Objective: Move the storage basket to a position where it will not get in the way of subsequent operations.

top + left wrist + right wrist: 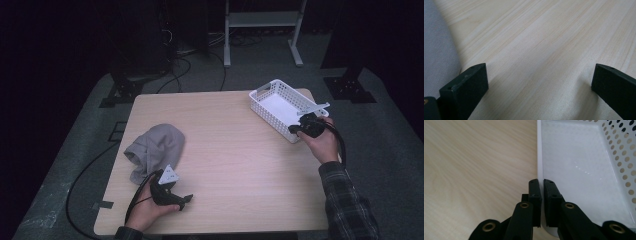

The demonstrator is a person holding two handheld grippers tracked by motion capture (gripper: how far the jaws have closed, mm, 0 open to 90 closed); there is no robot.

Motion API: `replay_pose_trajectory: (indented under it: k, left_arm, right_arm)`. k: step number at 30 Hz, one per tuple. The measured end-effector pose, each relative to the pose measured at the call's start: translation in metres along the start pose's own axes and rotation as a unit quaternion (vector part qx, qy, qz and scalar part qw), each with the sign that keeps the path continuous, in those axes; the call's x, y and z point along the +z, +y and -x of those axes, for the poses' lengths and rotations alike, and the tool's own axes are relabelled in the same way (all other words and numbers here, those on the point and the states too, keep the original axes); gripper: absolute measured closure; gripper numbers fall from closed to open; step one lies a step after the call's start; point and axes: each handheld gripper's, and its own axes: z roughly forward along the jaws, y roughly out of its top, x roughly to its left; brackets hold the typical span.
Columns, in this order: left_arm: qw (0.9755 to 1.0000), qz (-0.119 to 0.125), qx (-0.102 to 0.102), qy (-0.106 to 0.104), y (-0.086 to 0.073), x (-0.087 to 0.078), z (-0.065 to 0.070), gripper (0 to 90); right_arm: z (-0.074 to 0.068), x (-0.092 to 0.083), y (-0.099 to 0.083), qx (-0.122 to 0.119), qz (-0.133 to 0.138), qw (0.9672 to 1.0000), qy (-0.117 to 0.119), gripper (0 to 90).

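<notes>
The right tongs (541, 182) are clenched on the near rim of the white basket (265, 97), one jaw outside the wall and one inside, so the step in hand looks like gripping the basket to drag or steady it. The basket sits at the far right corner of the bench (225, 150), and it holds nothing. It is a shallow rectangular plastic tray with a smooth glossy floor and walls pierced by rows of small round holes.

The left tongs (536, 80) are released, jaws spread wide over bare wood with nothing between them, just right of the grey cloth (155, 147). That cloth lies well apart from the basket, toward the bench's near left side, a soft matte fabric bunched into a rounded heap with loose folds.

The likely next move is to draw the basket toward the cloth, or to hold it firm while the left tongs pinch a fold of fabric. That calls for a steady, level pull, since the thin rim could flex or slip between the hard black jaws. The bench top is pale wood with a fine straight grain
</notes>
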Motion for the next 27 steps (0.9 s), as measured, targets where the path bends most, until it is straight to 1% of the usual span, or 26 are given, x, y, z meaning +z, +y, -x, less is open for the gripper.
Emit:
replay_pose_trajectory:
  k: [1, 3, 5, 7, 8, 10, 13, 14, 16, 17, 18, 19, 20, 22, 23, 24, 25, 27]
  left_arm:
    - [1.0000, 0.000, 0.000, 0.000, 0.000, 0.000, 0.000, 2.1]
    - [1.0000, 0.000, 0.001, -0.001, 0.000, 0.000, 0.000, 2.1]
    - [1.0000, 0.000, 0.002, -0.002, 0.000, 0.000, 0.000, 2.1]
    - [1.0000, 0.000, 0.002, -0.002, 0.000, 0.000, 0.000, 2.1]
    - [1.0000, 0.000, 0.002, -0.002, 0.000, 0.000, 0.000, 2.0]
    - [1.0000, 0.000, 0.002, -0.002, 0.000, 0.000, 0.000, 2.0]
    - [1.0000, 0.000, 0.003, -0.002, 0.000, 0.000, 0.000, 2.0]
    - [1.0000, 0.000, 0.002, -0.002, 0.000, 0.000, 0.000, 2.0]
    - [1.0000, 0.000, 0.003, -0.002, 0.000, 0.000, 0.000, 2.0]
    - [1.0000, 0.000, 0.002, -0.002, 0.000, 0.000, 0.000, 2.0]
    - [1.0000, 0.000, 0.002, -0.002, 0.000, 0.000, 0.000, 2.0]
    - [1.0000, 0.000, 0.003, -0.002, 0.000, 0.000, 0.000, 2.0]
    - [1.0000, 0.000, 0.002, -0.002, 0.000, 0.000, 0.000, 2.0]
    - [1.0000, 0.000, 0.002, -0.002, 0.000, 0.000, 0.000, 2.0]
    - [1.0000, 0.000, 0.003, -0.002, 0.000, 0.000, 0.000, 2.0]
    - [1.0000, 0.000, 0.002, -0.002, 0.000, 0.000, 0.000, 2.0]
    - [1.0000, 0.000, 0.002, -0.002, 0.000, 0.000, 0.000, 2.0]
    - [1.0000, 0.000, 0.002, -0.002, 0.000, 0.000, 0.000, 2.0]
  right_arm:
    - [0.000, 0.000, 0.000, 0.000, 0.000, 1.0000, 0.000, 84.5]
    - [0.008, 0.004, 0.006, 0.006, -0.005, 1.0000, -0.005, 84.5]
    - [0.010, 0.004, 0.007, 0.004, -0.005, 1.0000, -0.005, 84.5]
    - [0.014, 0.006, 0.009, 0.011, -0.003, 0.9999, -0.006, 84.5]
    - [0.015, 0.006, 0.010, 0.013, -0.007, 0.9999, -0.007, 84.5]
    - [0.018, 0.008, 0.011, 0.010, -0.009, 0.9998, -0.011, 84.5]
    - [0.021, 0.011, 0.010, 0.014, -0.013, 0.9997, -0.013, 84.4]
    - [0.022, 0.011, 0.009, 0.024, -0.011, 0.9996, -0.012, 84.2]
    - [0.023, 0.011, 0.009, 0.024, -0.009, 0.9996, -0.014, 83.8]
    - [0.024, 0.010, 0.008, 0.024, -0.006, 0.9995, -0.019, 80.6]
    - [0.024, 0.008, 0.008, 0.026, -0.001, 0.9994, -0.023, 74.8]
    - [0.022, 0.003, 0.008, 0.028, 0.007, 0.9991, -0.031, 67.0]
    - [0.022, 0.003, 0.008, 0.028, 0.007, 0.9991, -0.031, 67.0]
    - [0.019, -0.003, 0.006, 0.030, 0.013, 0.9985, -0.043, 59.4]
    - [0.013, -0.010, 0.004, 0.033, 0.023, 0.9978, -0.052, 55.1]
    - [0.013, -0.010, 0.004, 0.033, 0.023, 0.9978, -0.052, 55.1]
    - [0.010, -0.014, 0.002, 0.033, 0.031, 0.9975, -0.054, 53.5]
    - [0.000, -0.021, -0.001, 0.033, 0.041, 0.9969, -0.059, 48.9]
